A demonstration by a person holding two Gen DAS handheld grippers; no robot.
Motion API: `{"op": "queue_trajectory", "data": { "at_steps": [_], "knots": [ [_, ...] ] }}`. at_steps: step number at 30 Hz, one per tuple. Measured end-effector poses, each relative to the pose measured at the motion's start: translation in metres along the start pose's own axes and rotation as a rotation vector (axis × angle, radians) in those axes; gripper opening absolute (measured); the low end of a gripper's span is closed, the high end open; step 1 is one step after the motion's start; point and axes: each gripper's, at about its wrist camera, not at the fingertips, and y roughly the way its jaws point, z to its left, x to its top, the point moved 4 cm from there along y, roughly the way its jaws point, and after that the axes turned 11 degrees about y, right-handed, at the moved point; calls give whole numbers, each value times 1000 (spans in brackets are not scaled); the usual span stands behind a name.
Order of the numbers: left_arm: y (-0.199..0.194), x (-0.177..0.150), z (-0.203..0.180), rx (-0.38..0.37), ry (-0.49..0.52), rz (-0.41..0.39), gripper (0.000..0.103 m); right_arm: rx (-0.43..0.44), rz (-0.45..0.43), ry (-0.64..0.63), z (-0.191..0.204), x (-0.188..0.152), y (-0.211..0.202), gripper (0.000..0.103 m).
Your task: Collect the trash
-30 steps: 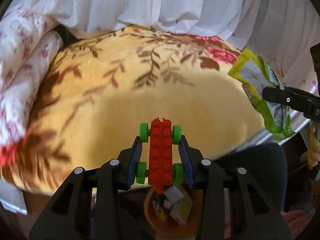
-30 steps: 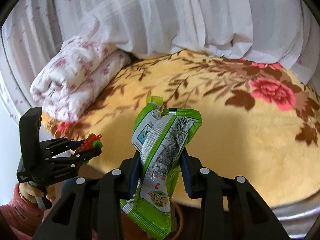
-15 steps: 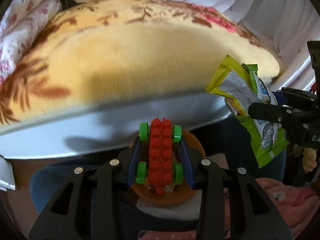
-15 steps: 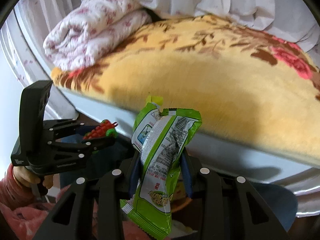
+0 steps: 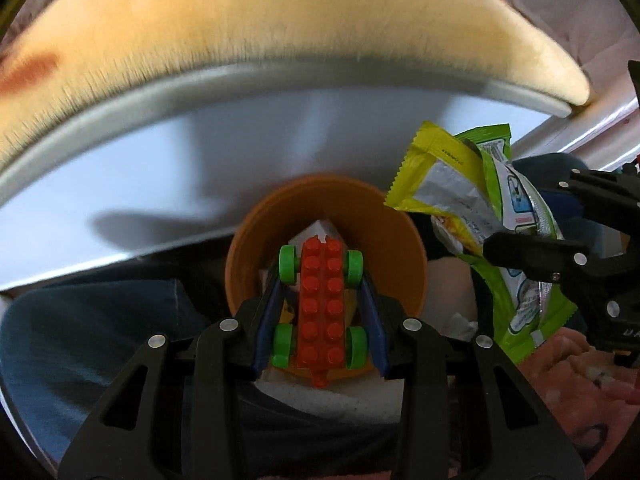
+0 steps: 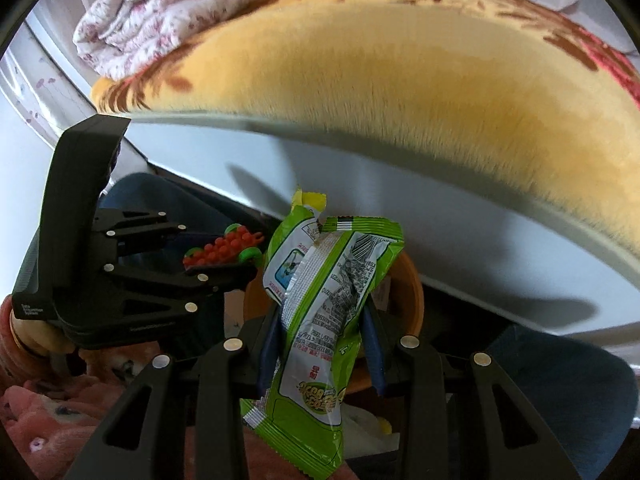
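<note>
Yellow plush floral blanket (image 6: 420,92) is being shown draped over the white bed edge (image 5: 200,152), with an orange bin (image 5: 384,224) holding scraps sitting below it. A green snack wrapper (image 6: 320,312) is being clamped upright between the closed fingers of the right gripper (image 6: 320,344), just above the bin's rim. A red toy brick car (image 5: 320,304) with green wheels is being pinched by the left gripper (image 5: 320,312) directly over the bin's opening.

We see the orange bin (image 5: 400,236) mouth open below both tools; bed edge (image 5: 280,92) looms close ahead, paper scraps (image 5: 320,230) inside.
</note>
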Motion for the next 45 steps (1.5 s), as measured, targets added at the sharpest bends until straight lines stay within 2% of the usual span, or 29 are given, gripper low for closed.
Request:
{"op": "queue_trajectory", "data": {
  "at_steps": [10,13,14,15,16,20,23,26,31,35,39,43,45],
  "knots": [
    [45,-10,3,-68,-56,143,37,-1,104,56,-14,-1,44,40],
    [52,-12,6,-67,-78,180,39,6,129,84,-18,1,53,55],
    [53,-11,7,-63,-80,187,49,8,133,97,-20,1,55,61],
    [53,-11,7,-57,-82,190,67,7,132,102,-21,2,55,64],
    [52,-10,8,-42,-84,187,74,3,128,111,-23,2,55,66],
    [43,-6,10,-16,-84,164,80,5,106,134,-27,5,50,70],
    [32,-4,12,28,-74,135,80,1,77,146,-32,9,41,71],
    [12,3,14,71,-69,89,80,-2,37,151,-34,13,27,76],
    [-27,28,19,136,-58,-21,81,-19,-81,122,-33,30,-12,77],
    [-76,53,25,217,-37,-146,86,-35,-262,90,-23,54,-63,77],
    [-134,84,28,349,-10,-321,90,-76,-495,75,-20,83,-121,81],
    [-180,110,25,423,-8,-472,91,-89,-635,72,-23,104,-161,84],
    [-201,124,25,436,-11,-541,91,-95,-690,68,-23,115,-181,84]
  ]
}}
